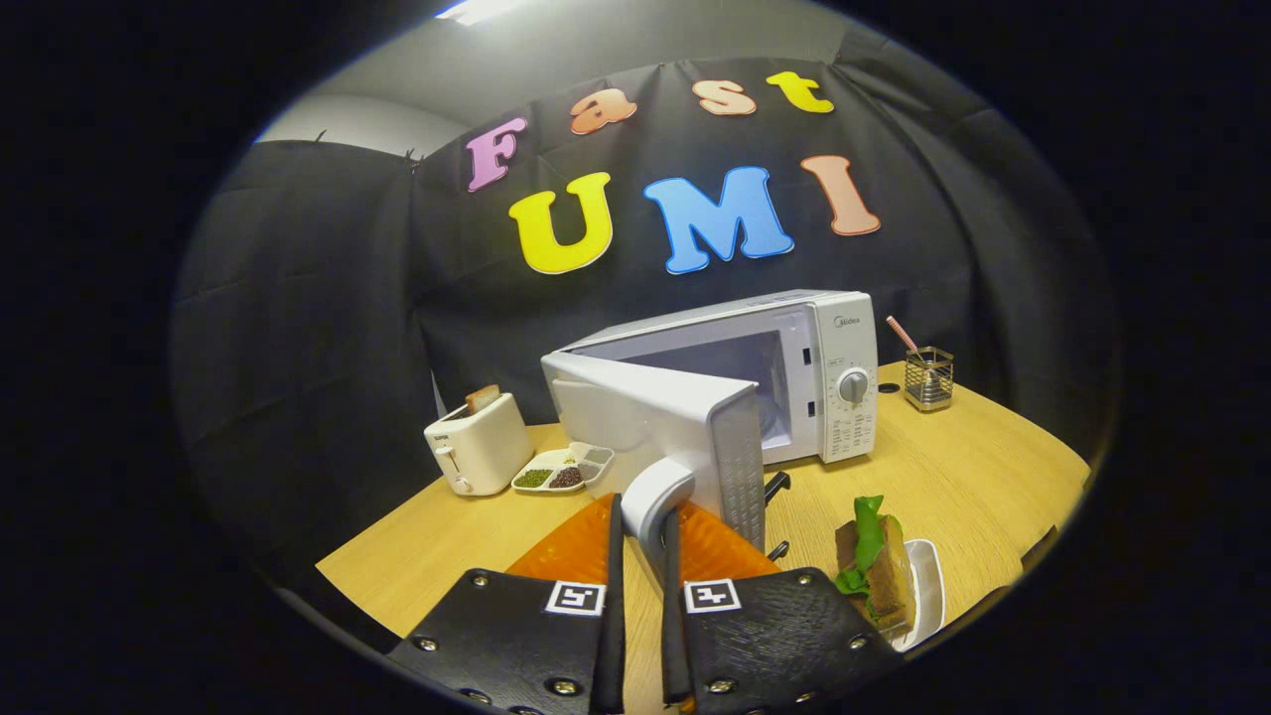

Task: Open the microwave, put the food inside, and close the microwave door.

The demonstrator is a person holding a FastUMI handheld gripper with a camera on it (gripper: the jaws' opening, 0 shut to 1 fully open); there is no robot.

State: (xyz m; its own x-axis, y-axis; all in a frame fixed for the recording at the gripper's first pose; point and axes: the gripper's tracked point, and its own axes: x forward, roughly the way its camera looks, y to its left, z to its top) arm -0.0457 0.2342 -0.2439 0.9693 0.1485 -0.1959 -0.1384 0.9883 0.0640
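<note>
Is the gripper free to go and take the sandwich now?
Probably not yet: the gripper is shut on the microwave door handle. Once released, the sandwich on its plate lies open beside the fingers.

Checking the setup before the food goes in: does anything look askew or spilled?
Nothing spilled. The gripper is shut on the door handle of the open microwave; the sandwich sits tilted on its plate.
</note>
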